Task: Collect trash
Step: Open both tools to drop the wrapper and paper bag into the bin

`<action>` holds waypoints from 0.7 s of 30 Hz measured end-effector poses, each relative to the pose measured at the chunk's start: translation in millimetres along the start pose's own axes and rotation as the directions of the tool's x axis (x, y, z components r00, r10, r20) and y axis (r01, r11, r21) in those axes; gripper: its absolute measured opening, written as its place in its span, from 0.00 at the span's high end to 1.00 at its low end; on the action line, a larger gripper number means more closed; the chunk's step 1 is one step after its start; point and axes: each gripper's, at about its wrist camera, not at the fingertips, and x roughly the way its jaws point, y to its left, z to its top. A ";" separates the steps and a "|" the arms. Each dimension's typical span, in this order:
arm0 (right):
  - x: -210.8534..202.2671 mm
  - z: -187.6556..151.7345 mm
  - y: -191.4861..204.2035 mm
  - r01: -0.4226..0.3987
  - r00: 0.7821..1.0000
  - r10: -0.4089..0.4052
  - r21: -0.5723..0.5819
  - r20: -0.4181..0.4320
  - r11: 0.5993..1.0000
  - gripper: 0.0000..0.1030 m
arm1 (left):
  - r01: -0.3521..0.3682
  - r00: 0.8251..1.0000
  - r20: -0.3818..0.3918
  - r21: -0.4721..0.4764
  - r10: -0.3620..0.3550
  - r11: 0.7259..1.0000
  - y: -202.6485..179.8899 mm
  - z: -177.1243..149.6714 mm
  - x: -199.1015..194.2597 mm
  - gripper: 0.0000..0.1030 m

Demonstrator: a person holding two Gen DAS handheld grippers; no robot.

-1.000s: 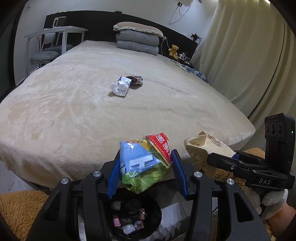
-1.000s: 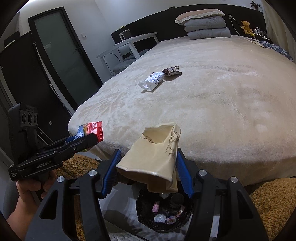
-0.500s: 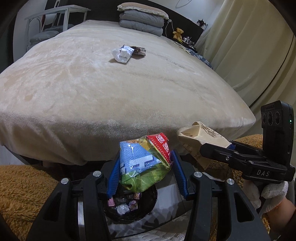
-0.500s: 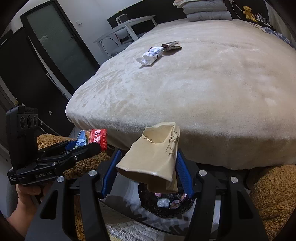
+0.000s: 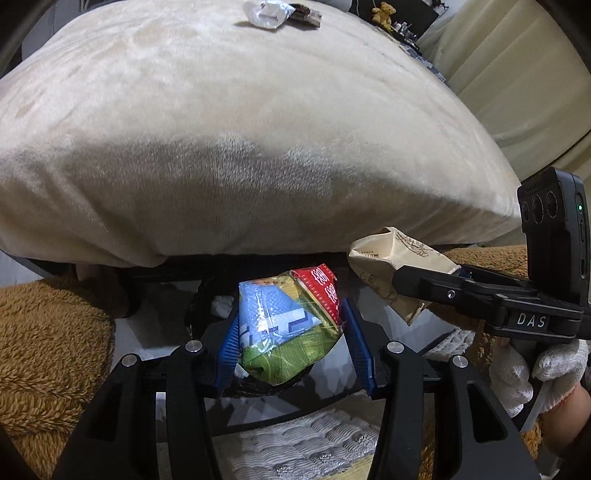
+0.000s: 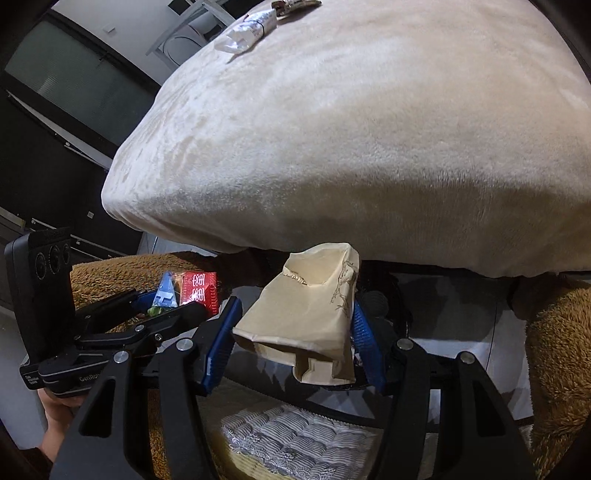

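Our left tongs point(image 5: 291, 341) are clamped on a crumpled wrapper point(image 5: 284, 325) at lower centre of the left view, over a dark bin point(image 5: 207, 306). Our right tongs point(image 6: 295, 343) grip a tan paper bag point(image 6: 310, 314) at lower centre of the right view. Behind both spreads the bed point(image 5: 240, 129), with two more wrappers point(image 5: 273, 11) at the top edge.

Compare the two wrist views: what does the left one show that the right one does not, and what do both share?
Left only: a teddy bear, curtains and a white-gloved hand.
Right only: a dark glass door and a table frame.
Both: the bed, two wrappers on it, the left claw shut on a colourful packet, and the right claw shut on a paper bag.
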 end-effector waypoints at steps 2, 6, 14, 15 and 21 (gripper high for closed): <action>7.2 0.9 -2.0 -0.004 1.000 0.004 0.013 -0.027 1.000 0.41 | 0.000 0.999 -0.032 -0.006 0.000 1.000 2.9 -0.2 6.3 0.52; 19.0 1.8 -6.9 -0.007 0.998 0.010 0.043 -0.070 0.999 0.40 | 0.000 0.996 -0.086 -0.022 -0.002 1.000 8.3 -1.4 17.7 0.52; 28.3 4.8 -15.5 -0.008 0.996 0.016 0.096 -0.088 0.995 0.21 | 0.000 0.995 -0.104 -0.045 -0.005 0.999 13.8 -2.1 22.0 0.45; 28.4 5.0 -15.9 -0.005 0.996 0.014 0.101 -0.088 0.995 0.21 | 0.000 0.995 -0.103 -0.048 -0.005 0.999 13.9 -2.2 21.8 0.41; 24.9 6.2 -13.4 0.001 0.997 0.006 0.096 -0.074 0.995 0.21 | 0.002 0.995 -0.104 -0.049 -0.007 0.999 12.0 -1.2 22.0 0.41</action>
